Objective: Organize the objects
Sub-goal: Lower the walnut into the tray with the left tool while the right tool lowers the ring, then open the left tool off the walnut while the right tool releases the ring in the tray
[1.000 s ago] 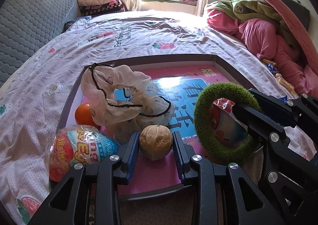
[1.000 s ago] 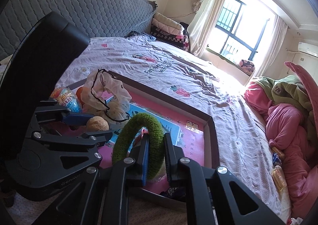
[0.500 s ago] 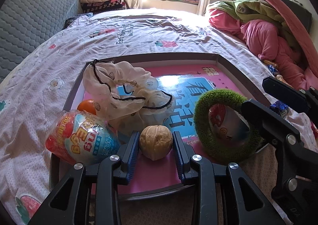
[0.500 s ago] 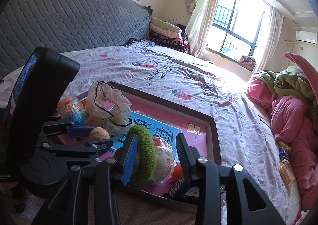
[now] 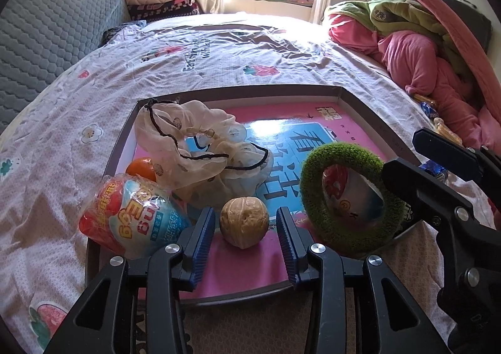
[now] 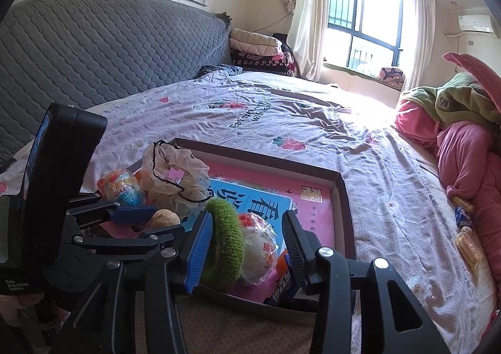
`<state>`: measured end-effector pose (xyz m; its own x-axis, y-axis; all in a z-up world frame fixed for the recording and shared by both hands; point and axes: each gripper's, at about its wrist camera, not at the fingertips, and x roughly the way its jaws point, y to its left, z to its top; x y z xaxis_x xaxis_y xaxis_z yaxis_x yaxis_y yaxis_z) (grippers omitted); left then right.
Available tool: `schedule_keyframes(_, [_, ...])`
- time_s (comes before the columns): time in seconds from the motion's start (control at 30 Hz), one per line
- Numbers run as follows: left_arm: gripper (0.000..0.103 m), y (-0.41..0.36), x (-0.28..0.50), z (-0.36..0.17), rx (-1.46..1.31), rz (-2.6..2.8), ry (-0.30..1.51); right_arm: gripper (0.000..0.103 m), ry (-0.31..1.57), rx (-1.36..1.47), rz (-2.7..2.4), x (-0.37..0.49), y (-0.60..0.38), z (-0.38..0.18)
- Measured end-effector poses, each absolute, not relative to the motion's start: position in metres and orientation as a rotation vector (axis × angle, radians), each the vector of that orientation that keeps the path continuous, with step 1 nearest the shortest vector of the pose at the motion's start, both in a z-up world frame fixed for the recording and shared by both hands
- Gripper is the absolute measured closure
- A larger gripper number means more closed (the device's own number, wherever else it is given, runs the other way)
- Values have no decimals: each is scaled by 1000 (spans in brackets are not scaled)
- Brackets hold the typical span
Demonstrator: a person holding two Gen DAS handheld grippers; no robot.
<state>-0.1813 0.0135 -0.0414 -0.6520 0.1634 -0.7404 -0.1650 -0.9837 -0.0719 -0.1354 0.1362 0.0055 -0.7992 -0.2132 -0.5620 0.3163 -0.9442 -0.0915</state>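
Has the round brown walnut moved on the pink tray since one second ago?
No. In the left wrist view the round brown walnut lies at the same spot before the blue label on the pink tray, between the opening left claw.

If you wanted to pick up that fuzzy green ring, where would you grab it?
Probably across the top of its band, coming from above. The green ring stands nearly upright against a wrapped snack in the tray, so its top arc is free and thin enough to pinch. The right gripper, jaws opening, already straddles it.
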Motion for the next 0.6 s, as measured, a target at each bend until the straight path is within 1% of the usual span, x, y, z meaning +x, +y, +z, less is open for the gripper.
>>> schedule_keyframes(0.13, [60,13,-179,-37,-1206,2698,-3,57,246,817,-2740,-134,139,8])
schedule_keyframes(0.23, [56,13,-177,-34,-1200,2694,-7,56,234,805,-2746,-133,141,11])
schedule_keyframes(0.37, [54,11,-174,-29,-1181,2700,-14,51,207,797,-2753,-131,143,15])
schedule_keyframes(0.47, [48,10,-172,-23,-1170,2699,-30,51,196,791,-2760,-130,145,18])
schedule_keyframes(0.6, [47,7,-168,-15,-1142,2706,-43,50,172,779,-2771,-129,150,23])
